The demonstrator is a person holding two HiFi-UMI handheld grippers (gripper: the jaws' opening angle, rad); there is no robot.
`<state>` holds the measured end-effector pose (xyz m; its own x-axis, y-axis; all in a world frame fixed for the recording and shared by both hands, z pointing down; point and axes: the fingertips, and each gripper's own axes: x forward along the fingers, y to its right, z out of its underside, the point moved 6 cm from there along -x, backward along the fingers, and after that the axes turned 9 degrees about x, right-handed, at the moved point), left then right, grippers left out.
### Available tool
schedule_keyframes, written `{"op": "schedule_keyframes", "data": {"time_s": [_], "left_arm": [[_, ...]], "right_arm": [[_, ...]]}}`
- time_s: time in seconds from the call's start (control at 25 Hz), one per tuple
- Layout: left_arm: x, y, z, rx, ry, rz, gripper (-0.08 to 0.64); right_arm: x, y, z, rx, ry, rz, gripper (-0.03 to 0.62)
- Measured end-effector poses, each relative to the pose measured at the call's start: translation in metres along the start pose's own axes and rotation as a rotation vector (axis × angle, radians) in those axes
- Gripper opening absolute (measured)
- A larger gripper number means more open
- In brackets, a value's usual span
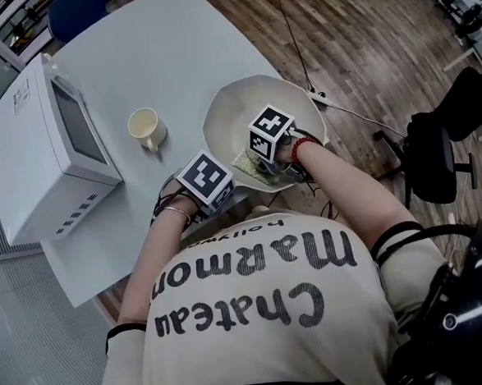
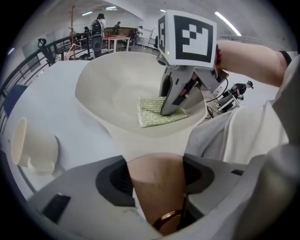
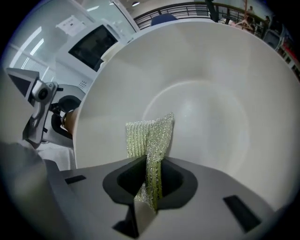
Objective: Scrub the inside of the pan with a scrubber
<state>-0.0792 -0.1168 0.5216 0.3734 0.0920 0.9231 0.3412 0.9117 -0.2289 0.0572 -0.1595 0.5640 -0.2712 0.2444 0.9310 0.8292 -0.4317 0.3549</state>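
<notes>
Right gripper (image 3: 147,180) presses the scrubber (image 3: 150,136) on the pan's (image 3: 211,93) inner wall.
Its jaws are clamped on the green mesh scrubber, whose length runs up-frame from them toward the pan's round floor at centre right, so the unscrubbed bowl lies straight ahead. The left gripper (image 2: 154,176), at the near rim, has its jaws closed on the brown pan handle (image 2: 151,192).

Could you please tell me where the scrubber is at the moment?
The green scrubber is clamped in the right gripper, against the near inner wall of the cream pan. In the head view, that is right of the mug.
</notes>
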Motion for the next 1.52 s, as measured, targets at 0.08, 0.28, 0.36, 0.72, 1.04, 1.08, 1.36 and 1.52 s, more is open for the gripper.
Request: {"op": "schedule_keyframes", "data": {"time_s": [0.08, 0.28, 0.36, 0.72, 1.04, 1.08, 1.36, 1.52], "left_arm": [[0.000, 0.000, 0.000, -0.001, 0.000, 0.003, 0.245], [0.000, 0.006, 0.001, -0.015, -0.015, 0.032, 0.245], [0.000, 0.004, 0.001, -0.010, -0.010, 0.024, 0.245], [0.000, 0.001, 0.000, -0.001, -0.005, 0.005, 0.245], [0.000, 0.006, 0.003, -0.015, -0.013, 0.034, 0.247], [0.000, 0.010, 0.004, -0.027, -0.019, 0.058, 0.246], [0.002, 0.001, 0.002, -0.009, -0.004, 0.009, 0.247], [0.001, 0.001, 0.001, -0.005, -0.005, 0.000, 0.246]], "right_arm": [[-0.001, 0.009, 0.004, -0.018, -0.012, 0.039, 0.057], [-0.014, 0.034, 0.013, -0.110, -0.072, 0.236, 0.057], [-0.023, 0.044, 0.014, -0.145, -0.100, 0.348, 0.057], [-0.046, 0.093, -0.008, -0.341, -0.048, 0.731, 0.057], [-0.077, 0.105, -0.034, -0.496, 0.124, 1.011, 0.057], [-0.079, 0.105, -0.036, -0.507, 0.144, 1.028, 0.057], [-0.097, 0.089, -0.042, -0.377, 0.362, 0.827, 0.057], [-0.111, 0.038, -0.044, 0.012, 0.514, 0.067, 0.057]]}}
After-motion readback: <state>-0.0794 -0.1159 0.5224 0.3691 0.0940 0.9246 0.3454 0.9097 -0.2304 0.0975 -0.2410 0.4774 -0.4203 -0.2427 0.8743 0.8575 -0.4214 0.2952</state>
